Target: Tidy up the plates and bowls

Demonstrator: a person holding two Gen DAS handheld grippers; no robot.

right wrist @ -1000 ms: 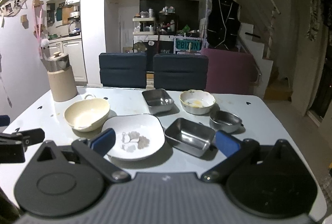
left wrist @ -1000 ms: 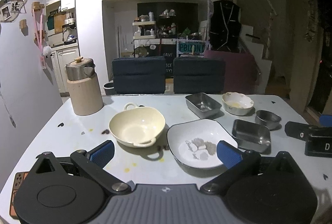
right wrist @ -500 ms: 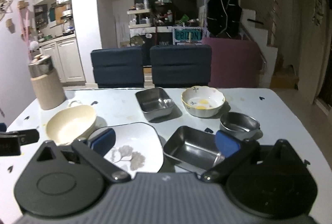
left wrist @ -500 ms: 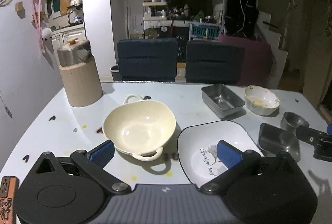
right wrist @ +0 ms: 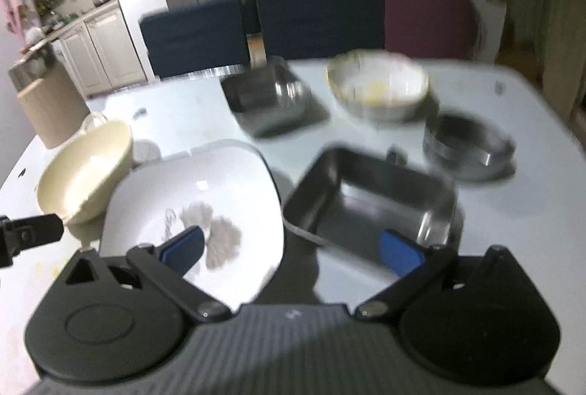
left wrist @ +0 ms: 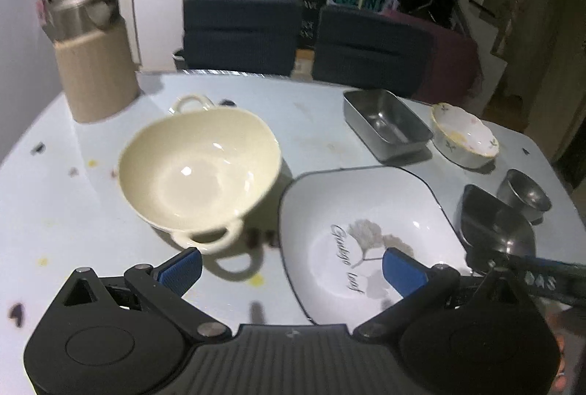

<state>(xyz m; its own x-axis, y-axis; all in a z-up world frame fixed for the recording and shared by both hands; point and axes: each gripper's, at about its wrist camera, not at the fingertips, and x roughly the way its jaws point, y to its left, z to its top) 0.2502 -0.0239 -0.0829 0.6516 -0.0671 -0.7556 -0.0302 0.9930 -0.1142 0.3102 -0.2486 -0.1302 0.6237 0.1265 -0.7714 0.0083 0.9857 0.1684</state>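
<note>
A cream two-handled bowl (left wrist: 197, 168) sits on the white table (left wrist: 311, 124), just beyond my open, empty left gripper (left wrist: 291, 270). A white square plate with a leaf print (left wrist: 362, 230) lies under its right finger. In the right wrist view my right gripper (right wrist: 289, 250) is open and empty, low over the gap between the white plate (right wrist: 194, 208) and a steel rectangular tray (right wrist: 370, 200). Further back are a second steel tray (right wrist: 269, 98), a floral bowl (right wrist: 377, 89) and a round steel bowl (right wrist: 468, 146). The cream bowl (right wrist: 84, 171) shows at left.
A beige canister with a steel lid (left wrist: 93, 65) stands at the table's back left. Two dark blue chairs (left wrist: 304, 36) line the far edge. The right gripper's finger (left wrist: 542, 279) crosses the left view at lower right; the left gripper's finger (right wrist: 29, 235) shows at left.
Both grippers have moved forward and lower toward the dishes, which now look larger. The right view is blurred by motion. No dish has moved.
</note>
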